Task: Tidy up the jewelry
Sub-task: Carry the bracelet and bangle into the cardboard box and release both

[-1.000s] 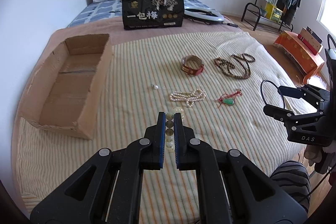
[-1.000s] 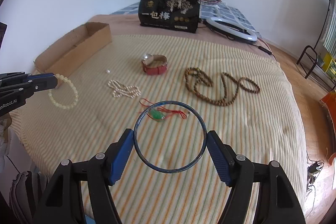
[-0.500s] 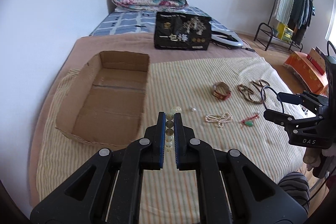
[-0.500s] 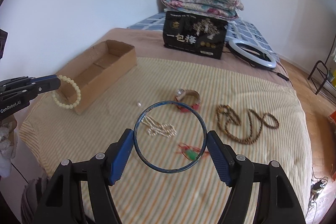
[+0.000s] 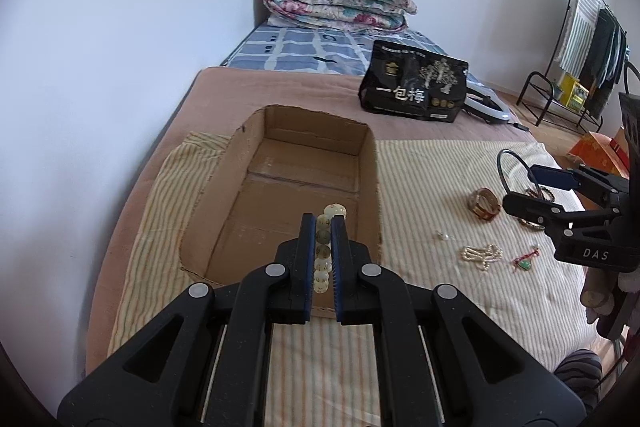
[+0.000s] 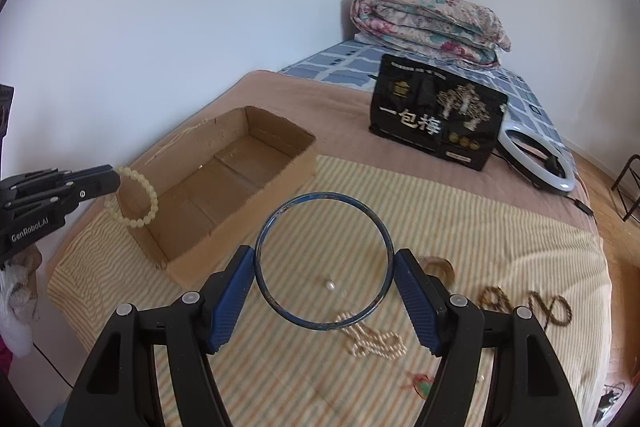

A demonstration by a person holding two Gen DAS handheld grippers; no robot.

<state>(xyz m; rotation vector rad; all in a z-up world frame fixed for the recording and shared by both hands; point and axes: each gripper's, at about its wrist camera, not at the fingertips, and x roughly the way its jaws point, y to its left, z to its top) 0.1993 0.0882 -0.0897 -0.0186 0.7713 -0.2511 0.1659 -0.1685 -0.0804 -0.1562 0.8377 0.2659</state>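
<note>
A pale bead bracelet point(image 5: 325, 251) is clenched between the jaws of the left gripper point(image 5: 322, 227) above the near end of the cardboard box point(image 5: 372, 163) – while a blue bangle point(image 6: 324, 261) is gripped across its width by the right gripper point(image 6: 324, 287), the pearl necklace point(image 6: 376, 341) lying on the striped bedspread point(image 6: 500, 239) just beneath.

The cardboard box point(image 5: 256, 183) is sitting on the bed point(image 5: 440, 163), left of the pearl necklace point(image 5: 482, 254); the snack bag point(image 5: 414, 87) is standing behind them.
</note>
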